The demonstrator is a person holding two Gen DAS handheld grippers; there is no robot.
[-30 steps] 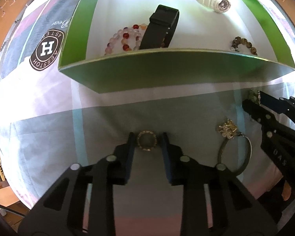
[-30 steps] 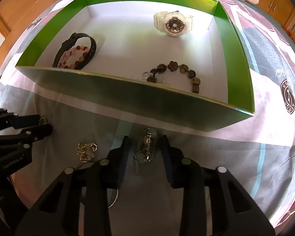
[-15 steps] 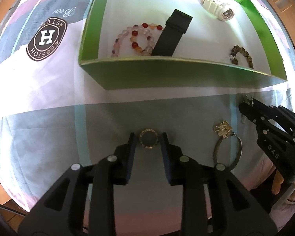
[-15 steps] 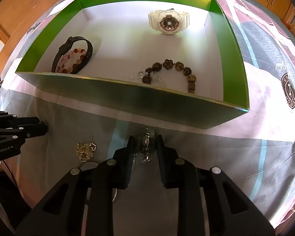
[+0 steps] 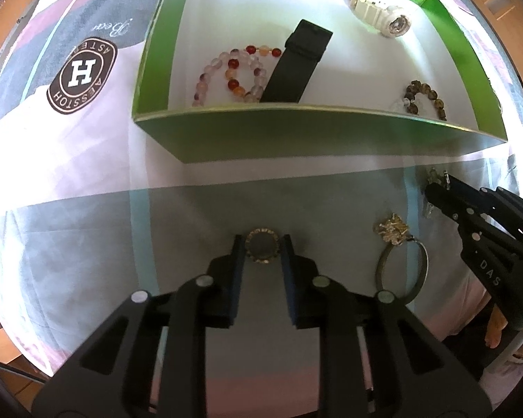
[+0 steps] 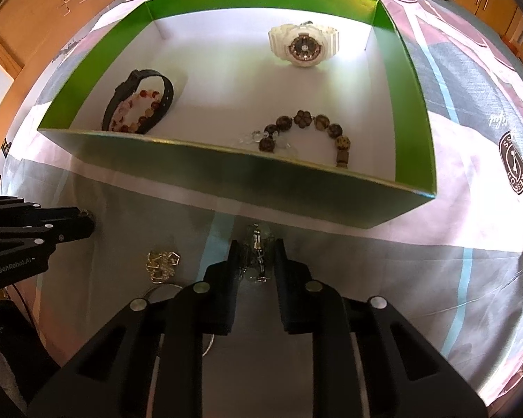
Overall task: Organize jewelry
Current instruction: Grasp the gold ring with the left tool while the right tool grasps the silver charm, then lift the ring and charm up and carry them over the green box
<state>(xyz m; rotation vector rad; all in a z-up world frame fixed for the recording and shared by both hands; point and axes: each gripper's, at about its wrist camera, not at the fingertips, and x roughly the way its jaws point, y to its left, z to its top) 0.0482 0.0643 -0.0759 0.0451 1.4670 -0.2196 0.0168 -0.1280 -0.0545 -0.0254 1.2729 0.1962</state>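
Box lies straight ahead of both grippers: left gripper pinches ring, right gripper pinches clear-bead piece.

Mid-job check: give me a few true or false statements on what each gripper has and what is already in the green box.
1. The left gripper grips a small round gold-rimmed ring. True.
2. The white wristwatch lies outside the green cardboard box. False: it lies inside, near the far wall.
3. The right gripper is closed on a clear crystal bracelet. True.
4. The black wristband lies on the bedsheet. False: it is in the box, around the pink and red bead bracelet.
5. The gold flower bangle is still on the patterned bedsheet. True.
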